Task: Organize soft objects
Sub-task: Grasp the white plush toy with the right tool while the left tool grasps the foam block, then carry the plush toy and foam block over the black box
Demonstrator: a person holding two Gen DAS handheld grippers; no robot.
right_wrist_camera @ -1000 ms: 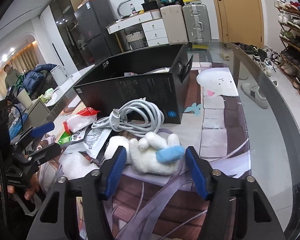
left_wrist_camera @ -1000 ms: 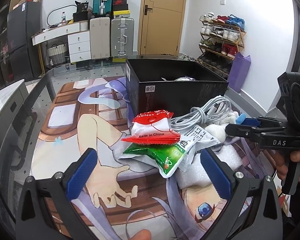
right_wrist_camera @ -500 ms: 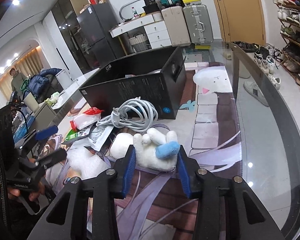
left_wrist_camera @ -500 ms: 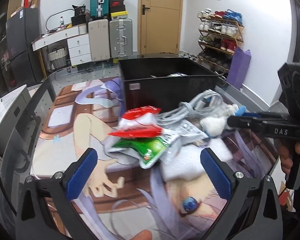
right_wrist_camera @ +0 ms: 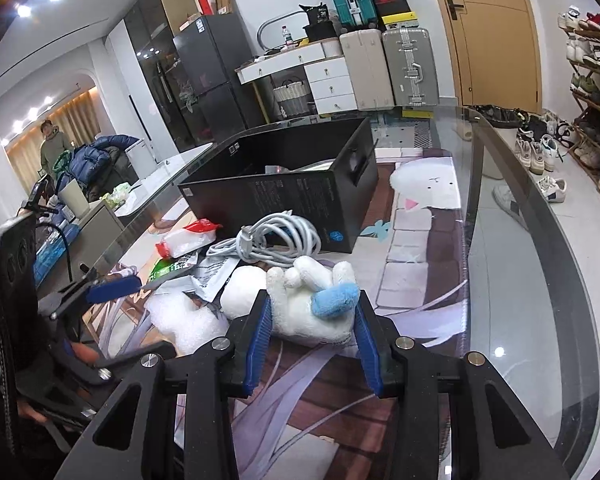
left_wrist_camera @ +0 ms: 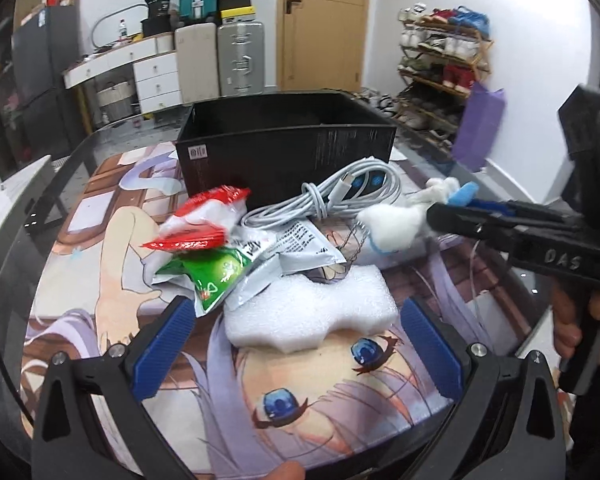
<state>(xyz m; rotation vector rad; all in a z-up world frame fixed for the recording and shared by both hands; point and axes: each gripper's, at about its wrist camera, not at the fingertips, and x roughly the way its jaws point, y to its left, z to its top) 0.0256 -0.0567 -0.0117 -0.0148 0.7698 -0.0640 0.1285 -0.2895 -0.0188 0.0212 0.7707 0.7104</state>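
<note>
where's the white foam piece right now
In the left wrist view the foam lies on the mat just ahead of the open left gripper, below the snack packets and the cable.

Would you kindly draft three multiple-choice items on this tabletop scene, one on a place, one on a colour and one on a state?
1. Where does the coiled white cable lie?
A. inside the black box
B. on the table just in front of the black box
C. on the shoe rack

2. What colour is the patch on the white plush toy?
A. blue
B. red
C. yellow

3. How does the right gripper stand?
A. wide open over the foam
B. shut on nothing
C. shut on the plush toy

Answers:
1 B: the cable rests on the printed mat against the box's front wall, not in it.
2 A: a light blue tuft shows between the pads.
3 C: both blue pads press the toy's sides, while the left gripper stands open around the white foam piece.
</note>
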